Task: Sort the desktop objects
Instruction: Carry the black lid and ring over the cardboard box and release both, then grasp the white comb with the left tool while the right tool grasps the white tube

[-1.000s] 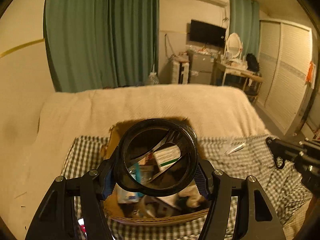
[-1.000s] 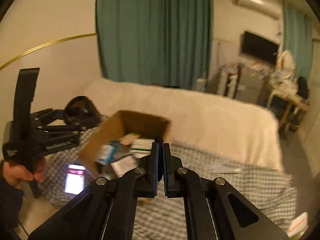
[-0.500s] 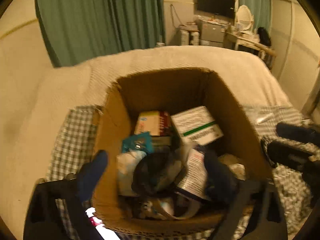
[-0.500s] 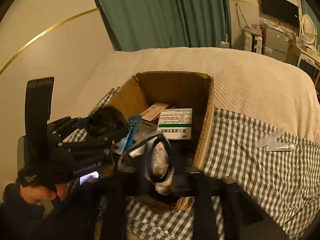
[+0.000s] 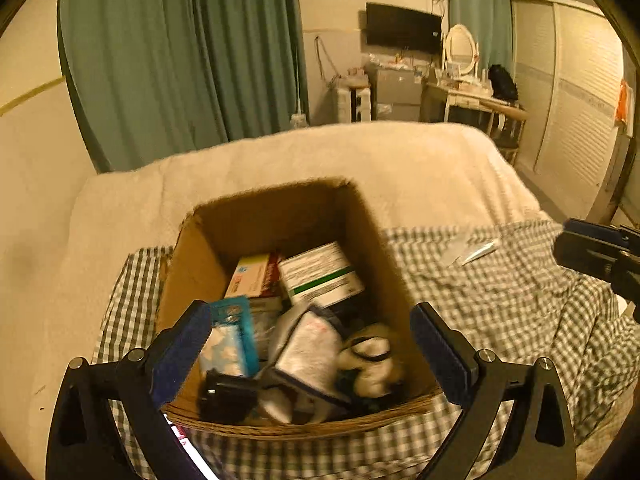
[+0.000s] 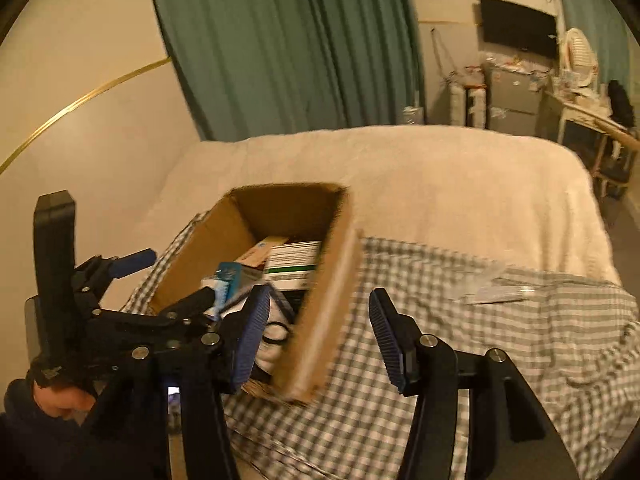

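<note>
Cardboard box (image 5: pixel 280 216): brown corrugated card, open-topped and rectangular, is sitting on the checked cloth (image 5: pixel 500 292); its contents are lying in a loose heap.
White carton (image 5: pixel 322 280): flat rectangular pack with a green stripe, is lying against the box's far wall beside a yellow-and-red carton (image 5: pixel 252 278).
Teal packet (image 5: pixel 234 332): glossy, is leaning at the box's near left corner.
Black round lid (image 5: pixel 226 396): dark, blurred shape, is lying inside the box near its front wall; a second ago it was clamped between the left fingers above the box.
Tube (image 5: pixel 478 250): slim and pale, is lying on the cloth to the right of the box, well apart from it.
Cloth: grey-and-white gingham, wrinkled, is covering a cream textured blanket (image 5: pixel 360 160).
Left gripper (image 5: pixel 312 344): black frame with ribbed blue pads, is hanging over the box's near edge with jaws spread wide and holding nothing.
Right gripper (image 6: pixel 316 340): is standing wide apart and empty over the box's right wall; a second ago its fingers were pressed together.
</note>
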Demonstrator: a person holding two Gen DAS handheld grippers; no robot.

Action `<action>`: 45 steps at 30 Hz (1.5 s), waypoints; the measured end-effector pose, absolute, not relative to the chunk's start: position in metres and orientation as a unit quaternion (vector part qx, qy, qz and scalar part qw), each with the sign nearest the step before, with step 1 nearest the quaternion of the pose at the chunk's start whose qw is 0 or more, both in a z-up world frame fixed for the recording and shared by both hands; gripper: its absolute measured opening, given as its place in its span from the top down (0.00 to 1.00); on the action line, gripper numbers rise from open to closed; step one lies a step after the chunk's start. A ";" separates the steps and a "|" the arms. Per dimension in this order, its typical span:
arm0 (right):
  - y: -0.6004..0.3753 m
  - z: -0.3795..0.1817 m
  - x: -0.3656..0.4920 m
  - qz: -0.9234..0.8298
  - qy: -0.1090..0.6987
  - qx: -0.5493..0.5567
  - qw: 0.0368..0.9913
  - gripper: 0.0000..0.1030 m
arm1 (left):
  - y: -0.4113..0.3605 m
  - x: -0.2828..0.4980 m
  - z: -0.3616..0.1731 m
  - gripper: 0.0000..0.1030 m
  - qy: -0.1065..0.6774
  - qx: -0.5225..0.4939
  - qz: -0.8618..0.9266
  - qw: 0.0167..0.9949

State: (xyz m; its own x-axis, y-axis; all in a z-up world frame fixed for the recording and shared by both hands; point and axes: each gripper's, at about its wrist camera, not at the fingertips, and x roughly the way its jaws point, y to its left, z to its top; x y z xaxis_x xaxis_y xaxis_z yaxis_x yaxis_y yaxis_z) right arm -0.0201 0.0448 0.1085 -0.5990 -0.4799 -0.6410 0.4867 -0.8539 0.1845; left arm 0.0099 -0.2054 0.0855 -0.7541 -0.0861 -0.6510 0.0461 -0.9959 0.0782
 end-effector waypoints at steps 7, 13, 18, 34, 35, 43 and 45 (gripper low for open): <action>0.135 0.132 0.002 -0.918 0.003 0.340 0.205 0.47 | -0.146 0.009 0.095 0.00 -0.003 0.332 -0.943 0.006; 0.201 0.123 0.009 -0.928 -0.003 0.334 0.164 0.47 | -0.085 -0.018 0.066 0.00 -0.041 0.348 -0.937 -0.003; 0.237 0.095 0.000 -0.939 0.004 0.313 0.145 0.47 | -0.053 -0.056 0.022 0.00 -0.047 0.372 -0.927 -0.004; 0.288 -0.047 -0.142 -0.912 0.026 0.381 0.149 0.47 | -0.002 -0.244 -0.105 0.08 -0.035 0.402 -0.913 -0.055; 0.295 -0.054 -0.150 -0.910 0.003 0.387 0.149 0.47 | 0.001 -0.250 -0.110 0.09 -0.041 0.404 -0.912 -0.059; 0.304 -0.080 -0.157 -0.902 0.022 0.407 0.141 0.47 | -0.001 -0.247 -0.120 0.71 -0.050 0.447 -0.888 -0.102; 0.301 -0.079 -0.154 -0.903 0.026 0.404 0.142 0.47 | -0.008 -0.228 -0.116 0.75 -0.051 0.448 -0.888 -0.095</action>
